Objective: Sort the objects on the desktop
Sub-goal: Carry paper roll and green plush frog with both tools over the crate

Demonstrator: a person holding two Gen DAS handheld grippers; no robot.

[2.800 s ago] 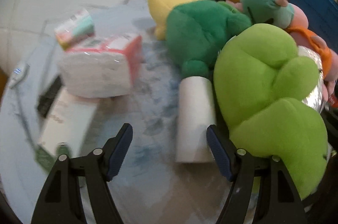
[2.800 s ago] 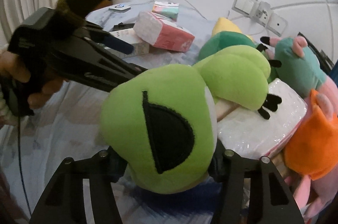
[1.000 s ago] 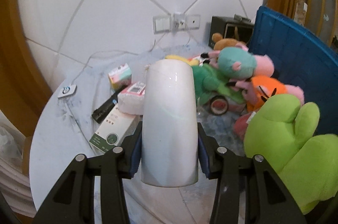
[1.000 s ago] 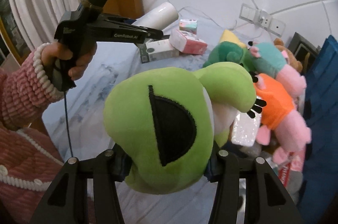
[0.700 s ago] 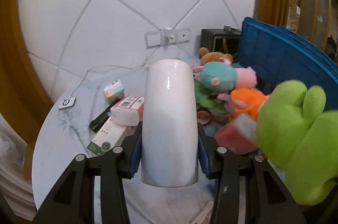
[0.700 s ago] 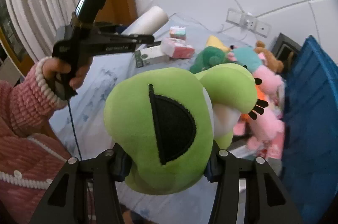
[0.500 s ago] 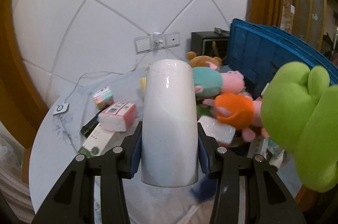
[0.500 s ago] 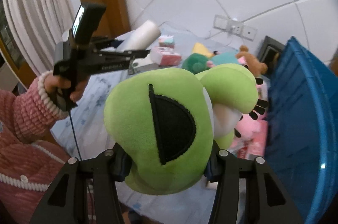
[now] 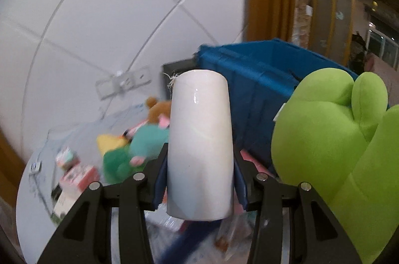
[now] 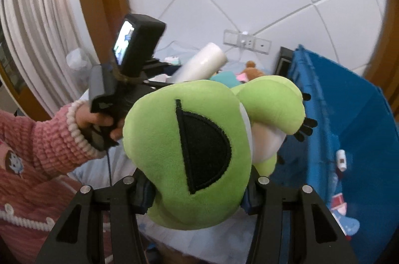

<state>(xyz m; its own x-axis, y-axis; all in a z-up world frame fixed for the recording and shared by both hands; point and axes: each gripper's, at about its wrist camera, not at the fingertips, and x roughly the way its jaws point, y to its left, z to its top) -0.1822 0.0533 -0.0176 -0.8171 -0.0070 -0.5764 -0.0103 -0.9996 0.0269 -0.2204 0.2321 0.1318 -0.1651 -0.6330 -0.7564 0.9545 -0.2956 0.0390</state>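
My left gripper is shut on a white paper roll, held up in the air and pointing toward the blue crate. In the right wrist view the same roll sticks out past the left gripper's black handle. My right gripper is shut on a bright green frog plush with a black half-round eye. The plush also fills the right side of the left wrist view. It hangs next to the blue crate.
On the round table lie a teal and pink plush, a green plush, a brown bear, tissue packs and a box. A wall socket is behind. A hand in a pink sleeve holds the left gripper.
Both grippers have risen and swung right toward the blue crate, each keeping its hold. The table objects have slid left and lower in the left wrist view.
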